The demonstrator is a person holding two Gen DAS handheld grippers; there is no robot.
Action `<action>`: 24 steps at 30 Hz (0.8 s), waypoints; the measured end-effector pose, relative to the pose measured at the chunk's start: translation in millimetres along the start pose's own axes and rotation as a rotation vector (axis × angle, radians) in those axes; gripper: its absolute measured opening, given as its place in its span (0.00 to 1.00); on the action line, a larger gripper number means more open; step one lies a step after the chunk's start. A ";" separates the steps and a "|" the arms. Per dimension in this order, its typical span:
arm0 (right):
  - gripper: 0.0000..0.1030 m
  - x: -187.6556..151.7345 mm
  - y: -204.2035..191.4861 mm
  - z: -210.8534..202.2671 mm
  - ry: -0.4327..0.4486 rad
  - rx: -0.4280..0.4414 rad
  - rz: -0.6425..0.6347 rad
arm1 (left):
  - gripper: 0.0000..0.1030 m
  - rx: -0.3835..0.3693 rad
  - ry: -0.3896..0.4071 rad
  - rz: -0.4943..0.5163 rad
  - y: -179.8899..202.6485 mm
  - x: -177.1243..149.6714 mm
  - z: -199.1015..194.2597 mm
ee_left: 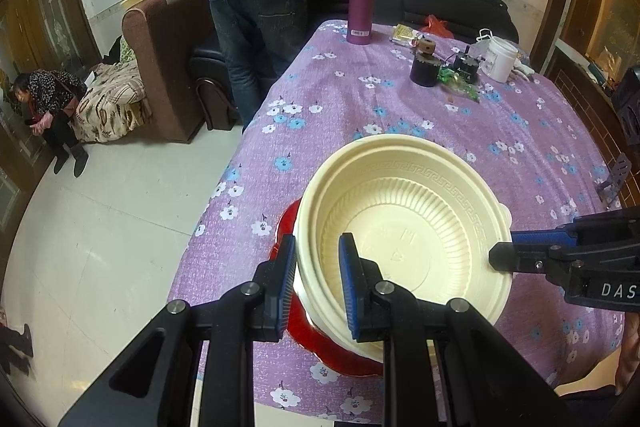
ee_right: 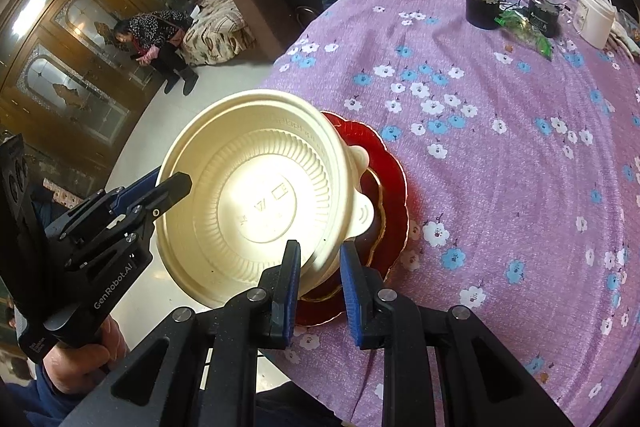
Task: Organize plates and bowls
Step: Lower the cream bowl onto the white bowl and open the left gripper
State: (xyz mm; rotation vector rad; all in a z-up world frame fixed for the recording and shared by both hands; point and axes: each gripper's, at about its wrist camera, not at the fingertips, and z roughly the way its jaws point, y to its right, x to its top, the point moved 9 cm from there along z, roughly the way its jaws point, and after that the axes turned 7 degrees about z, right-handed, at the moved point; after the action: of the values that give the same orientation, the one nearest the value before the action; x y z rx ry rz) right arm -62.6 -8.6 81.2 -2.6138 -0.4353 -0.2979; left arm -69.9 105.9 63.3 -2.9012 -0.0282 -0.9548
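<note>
Left gripper [ee_left: 318,281]: blue pads are closed down on the near rim wall of the cream bowl [ee_left: 404,223], one pad outside, one inside. Right gripper [ee_right: 320,285]: pads straddle the bowl's opposite rim, narrow gap; actual contact is not clear from the right wrist view. From the left wrist view its black tip is seen at the bowl's right rim.

The bowl is seen tilted, stacked in at least one more cream bowl, over the red scalloped plate [ee_right: 394,183] on the desk [ee_left: 400,107] near its left edge. Purple floral cloth covers the desk.

Further back, well apart from the bowls: a black cylinder with a wooden knob [ee_left: 425,65], a green wrapper [ee_left: 460,83], a white tub [ee_left: 498,59], a magenta thermos [ee_left: 361,3] at the far edge. Behind the desk a person in jeans [ee_left: 260,7] is seen standing; another is seated far left.
</note>
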 end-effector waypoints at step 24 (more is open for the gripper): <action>0.23 4.5 9.2 21.7 -0.034 -0.004 0.025 | 0.19 0.013 -0.036 0.033 1.2 -0.8 23.5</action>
State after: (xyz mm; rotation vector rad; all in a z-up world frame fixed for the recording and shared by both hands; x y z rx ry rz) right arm -52.3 -4.7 59.9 -2.6292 -0.4138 -0.2461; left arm -56.6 106.9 43.9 -2.8973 0.0105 -0.8937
